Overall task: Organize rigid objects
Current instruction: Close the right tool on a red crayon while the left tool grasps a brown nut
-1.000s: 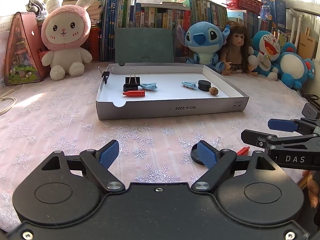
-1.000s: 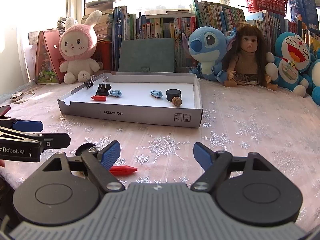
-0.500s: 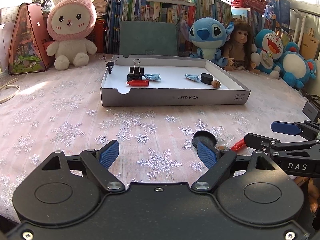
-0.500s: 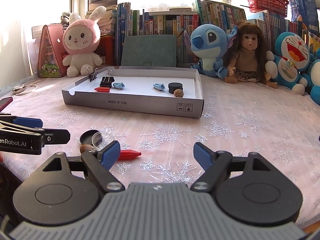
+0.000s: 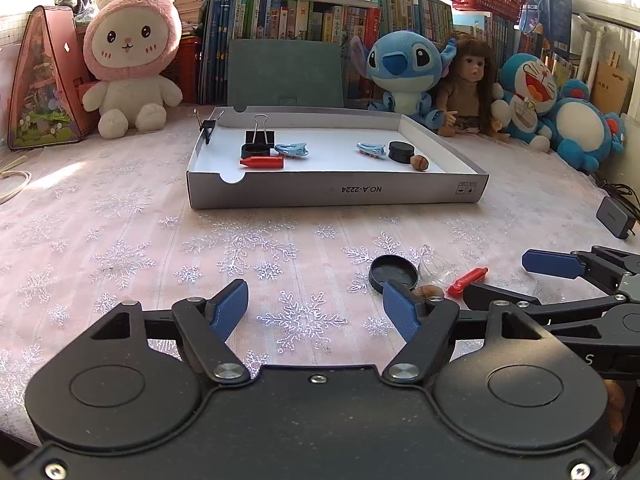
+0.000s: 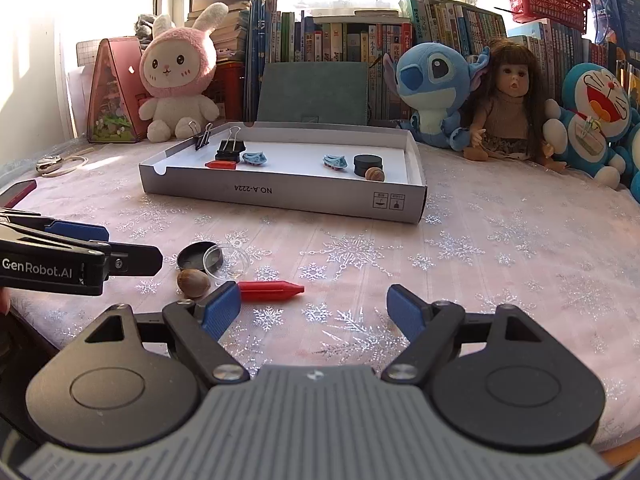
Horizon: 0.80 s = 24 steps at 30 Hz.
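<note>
Crayon point(image 6: 270, 291), nut point(image 6: 193, 283) and lid point(image 6: 199, 258) lie loose near the bench's front edge, outside the tray point(image 5: 336, 194). Your left gripper point(image 5: 316, 310) has just been narrowing, apparently on nothing; right gripper point(image 6: 312, 306) stays wide, empty.

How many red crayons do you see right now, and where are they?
2. One red crayon lies in the box, in front of the binder clip. The other red crayon lies on the tablecloth near the right tool's left fingertip. None seems hidden.
</note>
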### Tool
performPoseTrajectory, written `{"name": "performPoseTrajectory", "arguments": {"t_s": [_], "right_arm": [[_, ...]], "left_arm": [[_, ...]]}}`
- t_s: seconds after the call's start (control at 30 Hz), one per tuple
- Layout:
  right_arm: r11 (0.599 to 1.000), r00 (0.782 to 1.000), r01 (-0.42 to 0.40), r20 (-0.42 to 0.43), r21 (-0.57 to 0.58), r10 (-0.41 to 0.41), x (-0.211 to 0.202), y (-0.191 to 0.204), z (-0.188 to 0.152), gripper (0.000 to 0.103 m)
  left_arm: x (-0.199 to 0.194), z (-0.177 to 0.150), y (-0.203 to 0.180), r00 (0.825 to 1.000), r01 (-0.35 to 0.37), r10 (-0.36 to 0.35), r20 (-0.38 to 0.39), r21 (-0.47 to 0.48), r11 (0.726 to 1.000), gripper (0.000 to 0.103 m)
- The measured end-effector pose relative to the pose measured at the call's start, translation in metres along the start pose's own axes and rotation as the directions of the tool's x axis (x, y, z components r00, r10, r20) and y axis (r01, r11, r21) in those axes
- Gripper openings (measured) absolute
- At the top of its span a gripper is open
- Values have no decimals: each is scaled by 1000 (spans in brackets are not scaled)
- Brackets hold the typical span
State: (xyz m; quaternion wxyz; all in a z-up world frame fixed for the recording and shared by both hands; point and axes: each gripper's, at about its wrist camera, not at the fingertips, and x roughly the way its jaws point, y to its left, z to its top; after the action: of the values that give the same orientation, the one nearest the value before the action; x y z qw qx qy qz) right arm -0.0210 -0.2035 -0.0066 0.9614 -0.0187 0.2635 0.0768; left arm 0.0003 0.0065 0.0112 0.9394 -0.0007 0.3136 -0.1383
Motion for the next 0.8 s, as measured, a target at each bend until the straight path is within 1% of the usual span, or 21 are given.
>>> {"name": "performPoseTrajectory", "arguments": {"t_s": [0.13,0.27,0.33,0.37,0.4,0.53,0.67,0.77,0.8], "right_arm": [[999,1000,-28,-7,-26,27,3,9,1,88],[998,999,-41,-8,-43,41,7,15,4,78],[998,999,-48,-9,-46,47,8,17,5,71],[998,999,-48,-9,-48,48,8,18,5,62],[998,999,-47,-6,-50,47,8,19,5,51],[998,999,-49,1,-45,50,6,18,4,50],[999,1000,-28,9,-35,28,3,13,3,50],[1000,1000,-5,15,-16,5,1,5,4,50],[1000,1000,1,15,-10,-1,1,3,4,50]], "left_arm": [[0,-2,0,1000,3,-3,-6,-1,1000,70],[-1,-3,1,1000,2,-2,-7,-7,1000,68],[-3,-3,2,1000,2,-2,-5,-12,1000,67],[-3,-3,2,1000,2,-3,-4,-15,1000,67],[-4,-2,2,1000,4,-4,-3,-17,1000,67],[-7,-2,0,1000,20,-21,-3,-24,1000,66],[-10,-2,-8,999,54,-54,-3,-22,998,64],[-10,-3,-15,996,87,-87,-13,-28,996,55],[-10,-3,-18,995,102,-102,-20,-30,994,50]]}}
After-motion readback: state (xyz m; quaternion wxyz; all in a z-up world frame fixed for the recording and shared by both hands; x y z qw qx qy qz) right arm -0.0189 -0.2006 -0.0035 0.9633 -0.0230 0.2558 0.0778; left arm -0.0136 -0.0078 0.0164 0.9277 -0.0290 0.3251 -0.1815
